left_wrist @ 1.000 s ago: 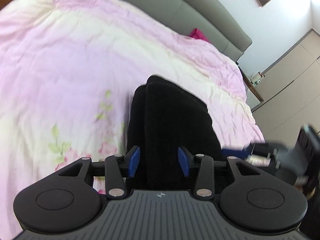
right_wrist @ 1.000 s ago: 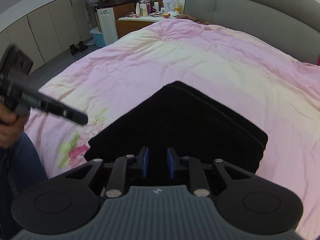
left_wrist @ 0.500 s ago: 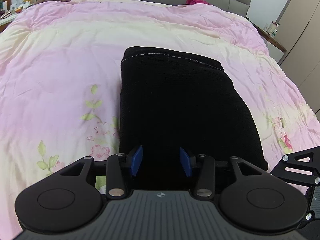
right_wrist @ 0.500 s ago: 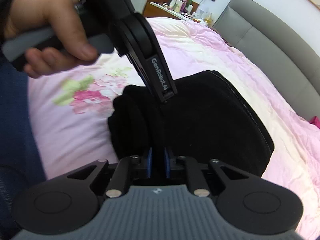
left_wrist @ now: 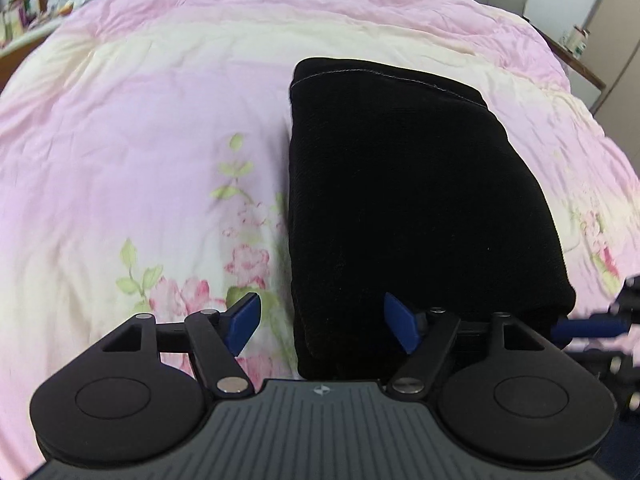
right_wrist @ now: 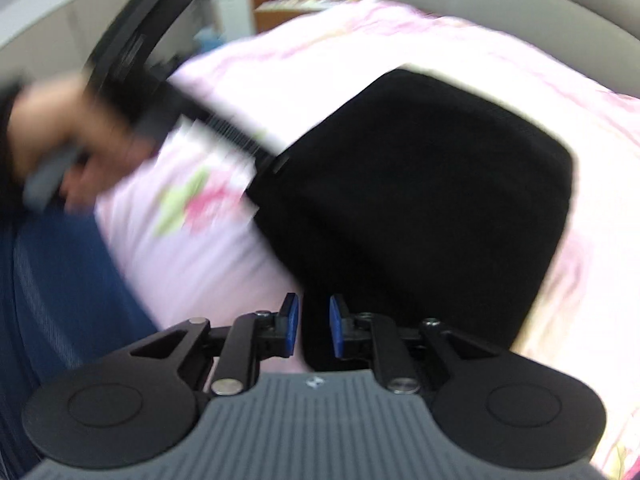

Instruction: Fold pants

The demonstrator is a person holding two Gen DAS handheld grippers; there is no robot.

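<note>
- Pink floral bed (left_wrist: 160, 120) carries folded black pants (left_wrist: 400, 200) at 1 o'clock.
- Left claw (left_wrist: 320, 322) is opening wide, pads clear of cloth.
- Right claw (right_wrist: 312, 326) stands narrow, opening, over the pants' edge.
- Final fold appears released; next: withdraw both.

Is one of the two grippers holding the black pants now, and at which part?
The left gripper, jaws opening, holds nothing. The right gripper straddles the near corner of the folded black pants; a grip cannot be told.
</note>
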